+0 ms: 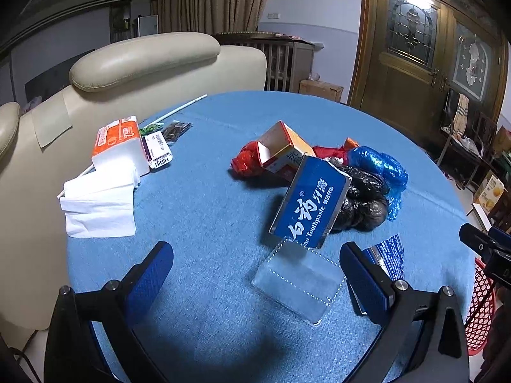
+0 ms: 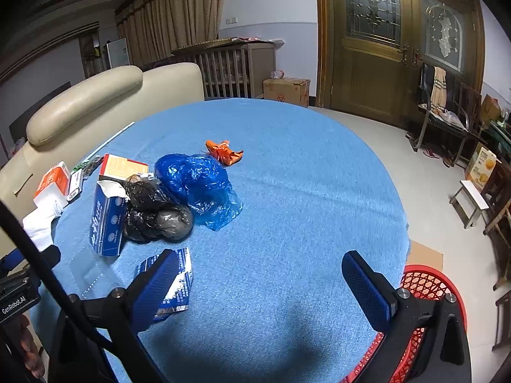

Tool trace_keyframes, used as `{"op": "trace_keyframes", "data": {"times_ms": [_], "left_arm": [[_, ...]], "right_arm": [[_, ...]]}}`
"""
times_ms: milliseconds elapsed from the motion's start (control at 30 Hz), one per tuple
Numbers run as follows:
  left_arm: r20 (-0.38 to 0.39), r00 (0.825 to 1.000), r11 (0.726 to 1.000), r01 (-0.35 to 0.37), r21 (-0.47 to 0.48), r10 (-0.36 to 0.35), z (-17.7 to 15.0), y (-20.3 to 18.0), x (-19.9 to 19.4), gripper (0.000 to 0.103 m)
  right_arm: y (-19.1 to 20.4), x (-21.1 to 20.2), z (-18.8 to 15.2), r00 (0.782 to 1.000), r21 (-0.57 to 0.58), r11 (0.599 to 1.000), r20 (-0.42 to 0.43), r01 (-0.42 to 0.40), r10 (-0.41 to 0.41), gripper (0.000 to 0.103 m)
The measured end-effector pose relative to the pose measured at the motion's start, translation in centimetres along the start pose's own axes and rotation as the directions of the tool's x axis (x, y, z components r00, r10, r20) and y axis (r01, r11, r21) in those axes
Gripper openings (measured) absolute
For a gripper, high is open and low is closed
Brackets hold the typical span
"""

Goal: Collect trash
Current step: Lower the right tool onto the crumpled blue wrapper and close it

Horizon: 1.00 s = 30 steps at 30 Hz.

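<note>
Trash lies on a round table with a blue cloth point(image 1: 207, 207). A blue toothpaste box point(image 1: 311, 204) leans on a black plastic bag point(image 1: 364, 198), with a blue plastic bag point(image 1: 380, 164), an orange-white carton point(image 1: 284, 150) and red wrapping point(image 1: 246, 159) around it. A clear plastic sheet point(image 1: 300, 284) lies between the fingers of my open left gripper point(image 1: 255, 255). A blue foil wrapper point(image 2: 179, 281) lies by the left finger of my open right gripper point(image 2: 258, 268). The same pile shows there: toothpaste box point(image 2: 107, 220), black bag point(image 2: 156, 214), blue bag point(image 2: 198, 182), orange scrap point(image 2: 223, 153).
A tissue pack point(image 1: 118, 143) with loose white tissues point(image 1: 99, 204) sits at the table's left, with small packets point(image 1: 159, 150) and a white straw point(image 1: 182, 108) beyond. A cream sofa point(image 1: 127, 63) backs the table. A red mesh basket point(image 2: 428, 287) stands at the right edge.
</note>
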State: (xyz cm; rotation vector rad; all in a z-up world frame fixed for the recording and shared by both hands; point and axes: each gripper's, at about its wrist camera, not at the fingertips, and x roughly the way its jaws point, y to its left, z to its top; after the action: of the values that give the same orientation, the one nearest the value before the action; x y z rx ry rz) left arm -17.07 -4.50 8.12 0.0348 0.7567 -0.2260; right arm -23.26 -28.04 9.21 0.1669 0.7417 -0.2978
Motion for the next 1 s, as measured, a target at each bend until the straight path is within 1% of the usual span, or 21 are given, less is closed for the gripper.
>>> {"op": "trace_keyframes", "data": {"times_ms": [267, 700, 1000], "left_arm": [[-0.017, 1.0, 1.0, 0.004, 0.023, -0.003, -0.22, -0.64, 0.45, 0.103], [-0.024, 1.0, 1.0, 0.005, 0.02, -0.004, -0.5, -0.51, 0.75, 0.103], [-0.017, 1.0, 1.0, 0.01, 0.013, -0.01, -0.41, -0.31, 0.26, 0.103]], "right_arm": [[0.16, 0.4, -0.19, 1.0, -0.004, 1.0, -0.008, -0.001, 0.001, 0.103], [0.33, 0.81, -0.44, 1.0, -0.011, 1.0, -0.018, 0.003, -0.003, 0.103], [0.55, 0.73, -0.56, 1.0, -0.016, 1.0, -0.02, 0.002, -0.002, 0.103]]}}
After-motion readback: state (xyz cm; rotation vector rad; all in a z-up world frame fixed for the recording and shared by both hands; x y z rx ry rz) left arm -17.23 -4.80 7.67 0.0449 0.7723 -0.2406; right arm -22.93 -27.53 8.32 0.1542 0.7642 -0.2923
